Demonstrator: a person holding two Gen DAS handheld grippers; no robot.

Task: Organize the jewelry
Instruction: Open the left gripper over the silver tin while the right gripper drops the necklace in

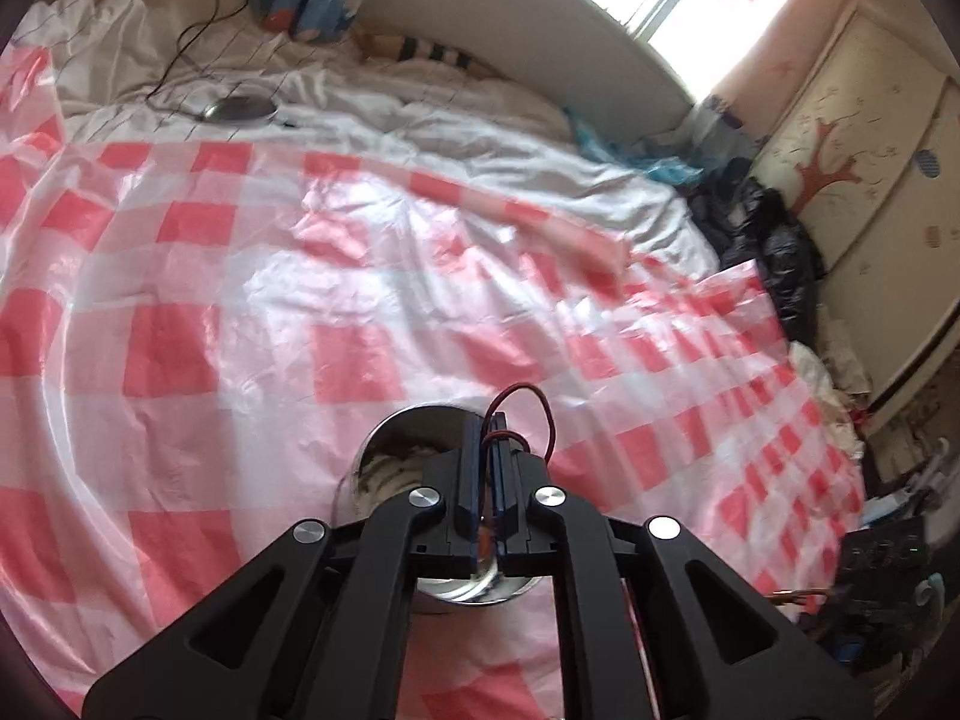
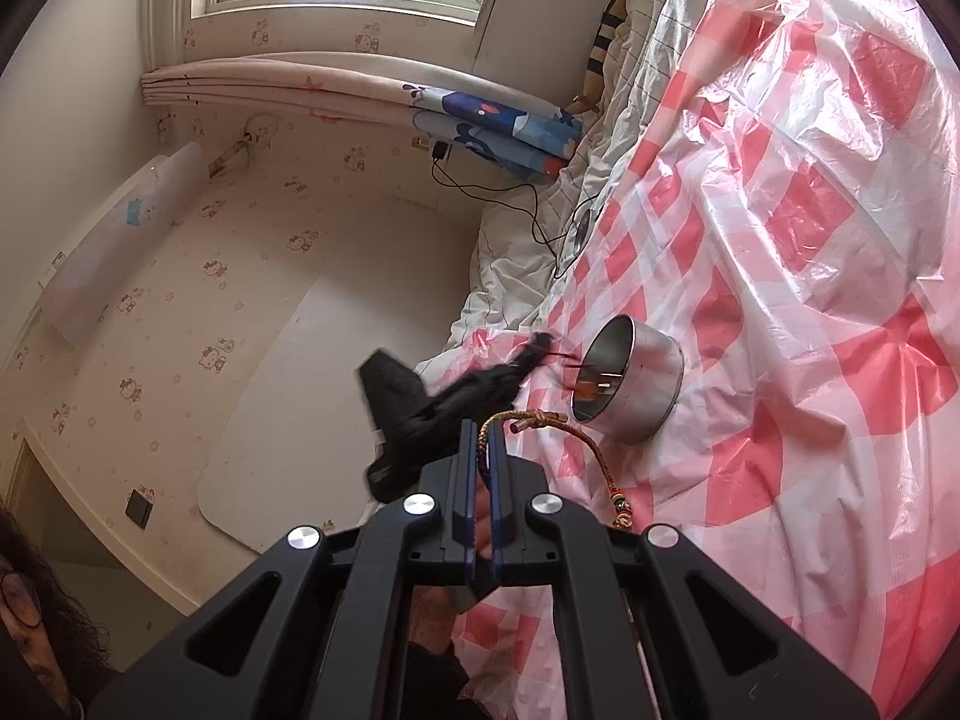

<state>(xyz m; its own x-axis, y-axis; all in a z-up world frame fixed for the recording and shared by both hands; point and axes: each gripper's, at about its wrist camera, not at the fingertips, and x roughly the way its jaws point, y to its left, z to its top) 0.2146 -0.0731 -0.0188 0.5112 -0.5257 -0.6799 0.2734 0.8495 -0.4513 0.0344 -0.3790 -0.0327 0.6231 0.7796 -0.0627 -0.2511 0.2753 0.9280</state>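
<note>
**Depositing a cord bracelet into the steel bowl**

Left wrist view: Your left gripper (image 1: 487, 450) has its jaws almost together, with a thin dark-red cord bracelet (image 1: 528, 414) looped between the pads. The grip looks light, so judge the cord barely pinched. The tips sit directly above the round, polished stainless-steel bowl (image 1: 384, 444), which rests on the glossy red-and-white checked plastic sheet (image 1: 240, 276) spread over the bed. Keep the tips inside the rim line before you release, because the cord is limp and springy and could catch on a pad. The sheet is thin and crinkled, and the bowl may slide on it.

Right wrist view: Your right gripper (image 2: 480, 438) is clamped on a braided multicolour cord bracelet (image 2: 591, 450) with gold-toned knots and small beads; its free end arcs out to the right. The left gripper (image 2: 534, 354), blurred, points at the bowl's (image 2: 654, 384) mouth. Hold the right one level and clear of it.
</note>
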